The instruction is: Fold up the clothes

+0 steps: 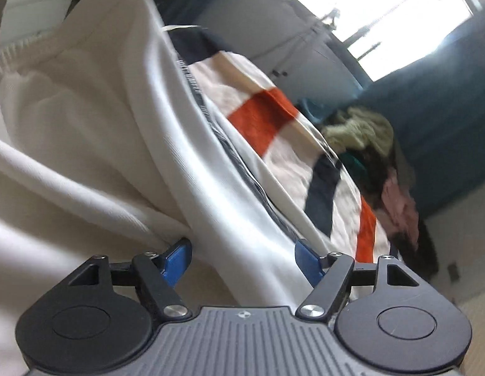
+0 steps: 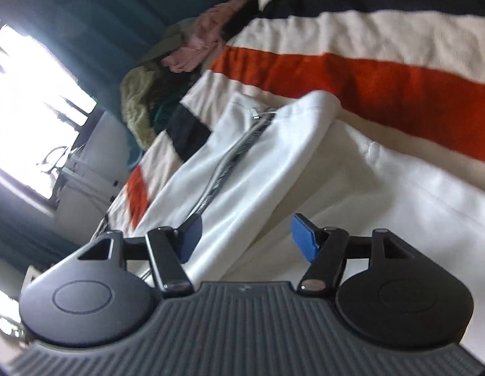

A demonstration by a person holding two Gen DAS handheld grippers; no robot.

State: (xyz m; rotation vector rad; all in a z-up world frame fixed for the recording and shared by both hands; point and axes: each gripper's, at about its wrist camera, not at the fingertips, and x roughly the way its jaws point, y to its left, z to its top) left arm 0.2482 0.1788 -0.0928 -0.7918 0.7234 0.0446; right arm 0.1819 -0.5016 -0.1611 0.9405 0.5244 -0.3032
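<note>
Jaws of the left gripper (image 1: 243,258) stand apart with a fold of the white zip-up garment (image 1: 123,144) lying between the blue pads, none visibly pinched. Those of the right gripper (image 2: 247,244) are likewise apart over the garment's folded edge. It lies spread on the striped blanket (image 2: 367,72), zip (image 2: 229,150) running away from the right-wrist camera. Good folding likely means gripping only the top layer, lifting evenly, keeping the zip straight. Beyond waits the pile of clothes (image 1: 374,156).

white zip-up garment (image 2: 261,156) | partly folded, zipper up | lying on striped blanket (image 2: 383,72)
</note>
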